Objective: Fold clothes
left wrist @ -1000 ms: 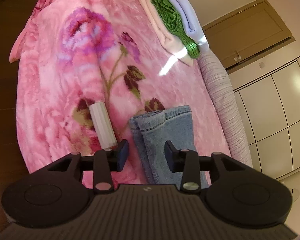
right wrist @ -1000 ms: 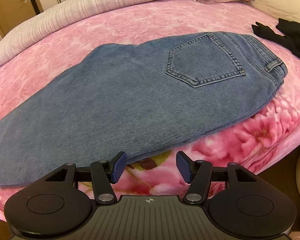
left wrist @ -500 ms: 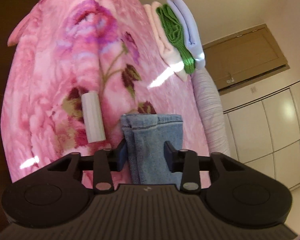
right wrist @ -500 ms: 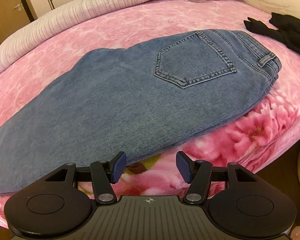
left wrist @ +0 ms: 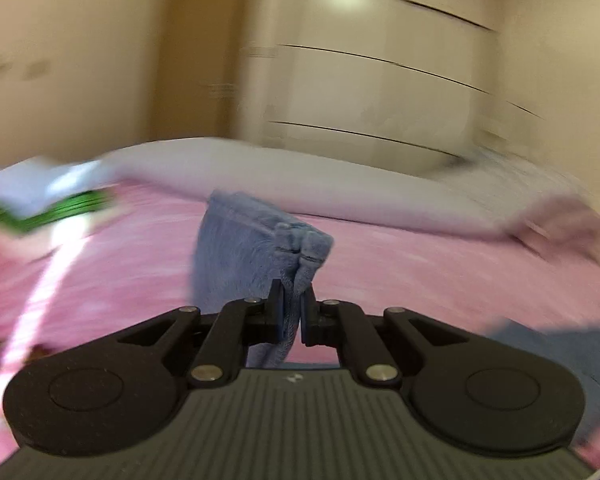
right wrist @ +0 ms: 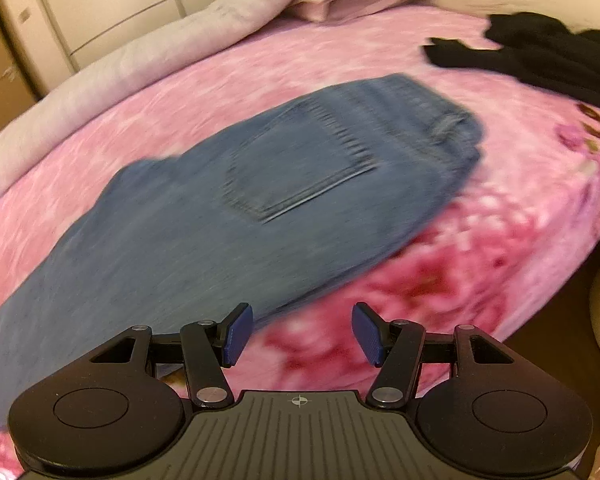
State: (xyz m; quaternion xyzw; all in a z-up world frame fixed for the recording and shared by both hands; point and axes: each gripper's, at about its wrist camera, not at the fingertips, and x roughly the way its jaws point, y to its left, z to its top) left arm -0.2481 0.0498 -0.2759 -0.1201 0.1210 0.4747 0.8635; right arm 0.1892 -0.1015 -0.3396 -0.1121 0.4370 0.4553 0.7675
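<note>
The left gripper (left wrist: 291,312) is closing, pads pinching the jeans (right wrist: 260,200) hem lifted at twelve o'clock, while the right gripper (right wrist: 302,334), fingers apart, hovers over the blanket (right wrist: 460,240), jeans at eleven.

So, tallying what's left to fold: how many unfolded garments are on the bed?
2: the jeans lying mid-blanket, their leg hem pinched in the left gripper, and a black garment crumpled at the far right. Others may lie outside the views.
</note>
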